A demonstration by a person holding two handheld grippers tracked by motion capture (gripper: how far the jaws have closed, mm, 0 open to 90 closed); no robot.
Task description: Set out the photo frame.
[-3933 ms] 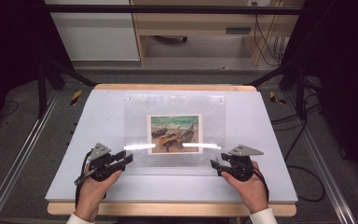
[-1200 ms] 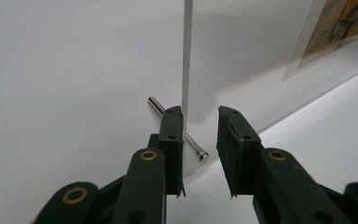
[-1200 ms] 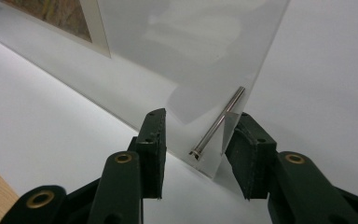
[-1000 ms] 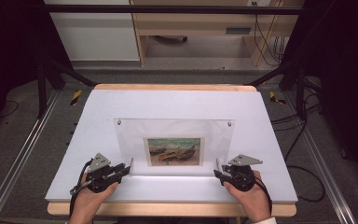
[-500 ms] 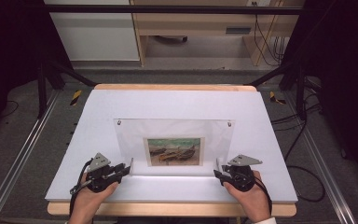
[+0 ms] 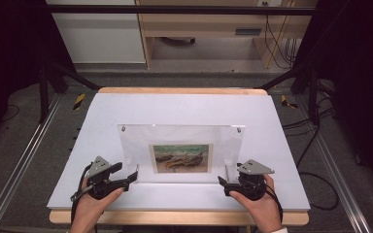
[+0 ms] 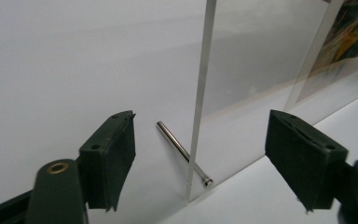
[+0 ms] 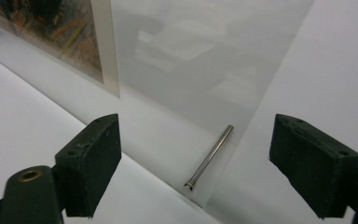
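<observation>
At the near middle of the white counter [image 6: 184, 109] stands my clear acrylic picture frame [image 6: 182, 141], upright on its bottom edge and propped by two thin metal pegs, one at each lower corner: left peg [image 7: 182, 153], right peg [image 8: 210, 157]. My left gripper [image 6: 132, 177] sits at the frame's seven o'clock corner and my right gripper [image 6: 223, 182] at its five o'clock corner. Both sets of fingers have just been opening and now stand wide, with the panel's side edge between them but the pads off it, as each gripper view shows.

I judge the frame to be stiff, light and slick, with hard edges that could chip or scratch, and easy to tip on such slim pegs. I would take hold low on the two side edges, clear of the pegs, and press gently.

Sandwiched in the acrylic, at its lower centre, is a small painted print [image 6: 180, 158] of boats on a shore; nothing else is inside.
</observation>
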